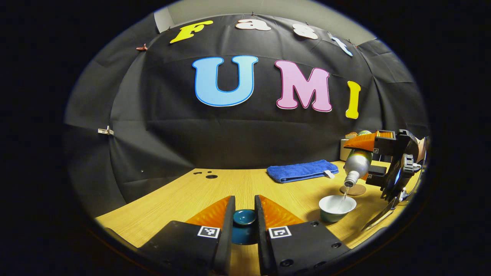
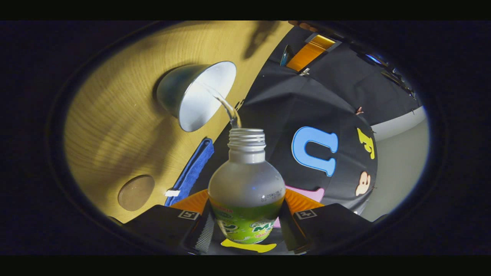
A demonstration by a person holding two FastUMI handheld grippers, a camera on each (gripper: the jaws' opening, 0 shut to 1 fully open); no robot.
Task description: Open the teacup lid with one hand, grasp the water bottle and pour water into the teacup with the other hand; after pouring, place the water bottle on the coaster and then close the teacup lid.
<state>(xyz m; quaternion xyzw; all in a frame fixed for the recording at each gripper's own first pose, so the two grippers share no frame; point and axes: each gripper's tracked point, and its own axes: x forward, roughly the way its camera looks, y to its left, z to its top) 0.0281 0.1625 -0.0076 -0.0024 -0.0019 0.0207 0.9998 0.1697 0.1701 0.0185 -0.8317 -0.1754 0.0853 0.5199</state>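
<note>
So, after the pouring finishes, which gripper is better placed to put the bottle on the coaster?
The right gripper: it already clamps the water bottle, tilted over the teacup, and the coaster lies just beyond. The left gripper is busy holding the lid.

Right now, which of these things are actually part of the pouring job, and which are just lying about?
In the job:
- water bottle, tipped and pouring, held by the right hand-held gripper
- teacup
- teacup lid, held in the left hand-held gripper
- coaster

Lying about:
- blue towel
- items at the table's far corner
</note>
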